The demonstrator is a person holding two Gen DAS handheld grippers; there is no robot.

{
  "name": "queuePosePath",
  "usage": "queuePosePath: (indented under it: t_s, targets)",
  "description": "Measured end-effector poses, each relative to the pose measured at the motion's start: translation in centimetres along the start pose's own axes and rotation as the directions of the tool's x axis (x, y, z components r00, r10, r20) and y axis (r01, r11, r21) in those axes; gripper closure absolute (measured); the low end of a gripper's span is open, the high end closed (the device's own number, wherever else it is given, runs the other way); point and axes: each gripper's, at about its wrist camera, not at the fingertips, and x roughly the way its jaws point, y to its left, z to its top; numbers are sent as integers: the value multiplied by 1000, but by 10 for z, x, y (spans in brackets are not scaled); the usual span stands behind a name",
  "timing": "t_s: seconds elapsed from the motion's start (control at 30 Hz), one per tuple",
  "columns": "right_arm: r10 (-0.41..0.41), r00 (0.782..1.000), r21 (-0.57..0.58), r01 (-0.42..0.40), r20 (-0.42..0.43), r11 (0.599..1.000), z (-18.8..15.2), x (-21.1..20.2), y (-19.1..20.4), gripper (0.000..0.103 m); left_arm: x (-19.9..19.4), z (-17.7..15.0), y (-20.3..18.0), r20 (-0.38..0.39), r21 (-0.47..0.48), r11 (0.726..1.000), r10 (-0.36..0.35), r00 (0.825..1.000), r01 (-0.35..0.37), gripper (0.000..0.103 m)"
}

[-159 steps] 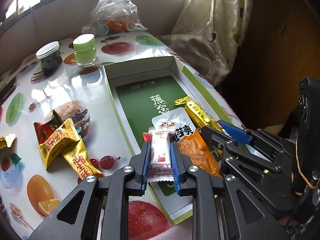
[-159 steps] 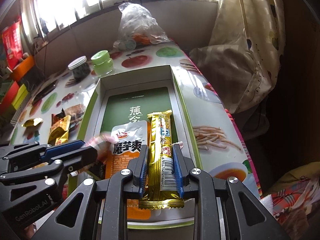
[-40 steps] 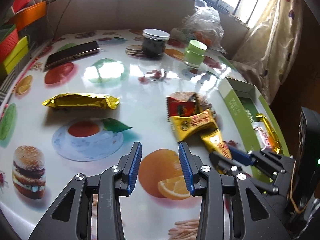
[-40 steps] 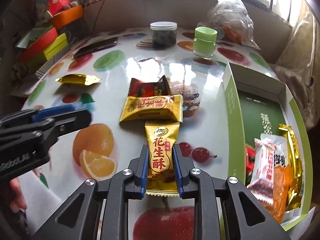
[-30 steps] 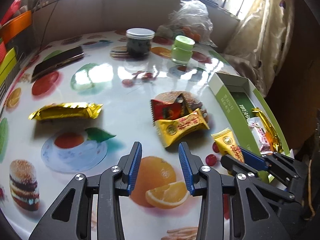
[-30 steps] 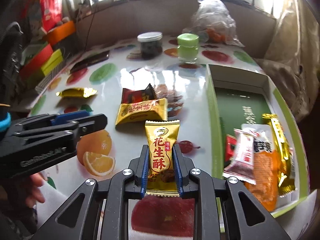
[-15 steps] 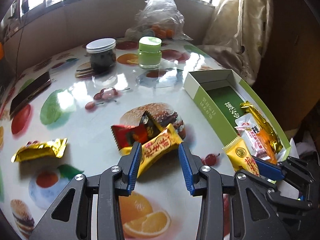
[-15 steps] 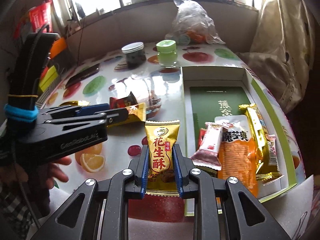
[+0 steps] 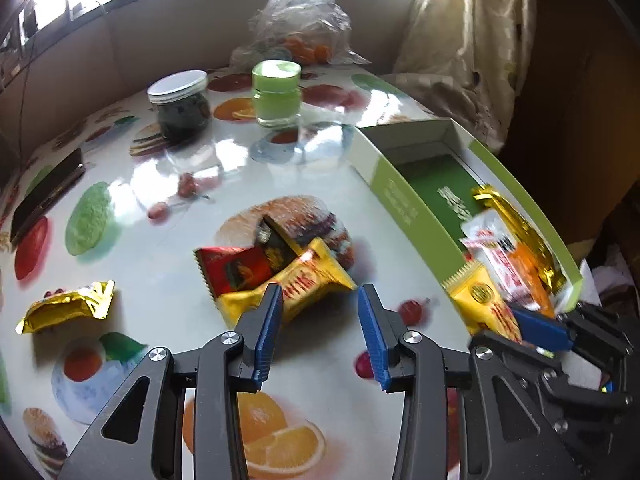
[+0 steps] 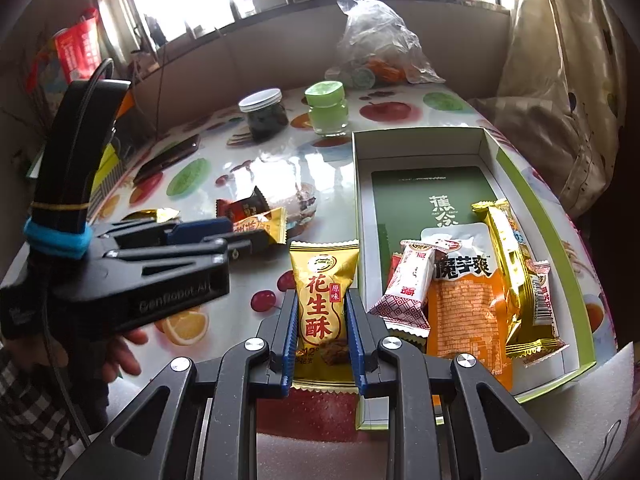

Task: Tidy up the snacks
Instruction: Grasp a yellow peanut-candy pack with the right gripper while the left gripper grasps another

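While the left gripper [image 9: 318, 312] hangs with jaws apart and nothing clamped, a yellow packet [image 9: 296, 282] lies just beyond its tips, bare tabletop [image 9: 160, 256] around. From the right wrist, the right gripper [image 10: 322, 320] clamps a peanut crisp packet [image 10: 323, 292] beside the green box [image 10: 548, 236] wall.

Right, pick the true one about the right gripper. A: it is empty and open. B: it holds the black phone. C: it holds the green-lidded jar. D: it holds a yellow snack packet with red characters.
D: in the right wrist view the right gripper is closed on the yellow snack packet, just left of the green box where other snacks already lie.
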Motion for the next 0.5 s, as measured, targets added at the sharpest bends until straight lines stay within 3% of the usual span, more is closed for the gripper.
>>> queuePosePath:
  t_s: [0.17, 0.27, 0.5]
  targets:
    - [6, 1000, 5, -6, 1, 1000, -1, -1, 0, 82, -2, 1, -3, -7, 23, 999, -24, 1000, 24, 63]
    - [8, 1000, 6, -8, 1, 1000, -1, -1, 0, 82, -1, 5, 1, 9, 29, 999, 21, 1000, -21, 63]
    - [15, 1000, 12, -15, 0, 1000, -2, -2, -1, 82, 7, 9, 2, 12, 70, 997, 45, 999, -45, 63]
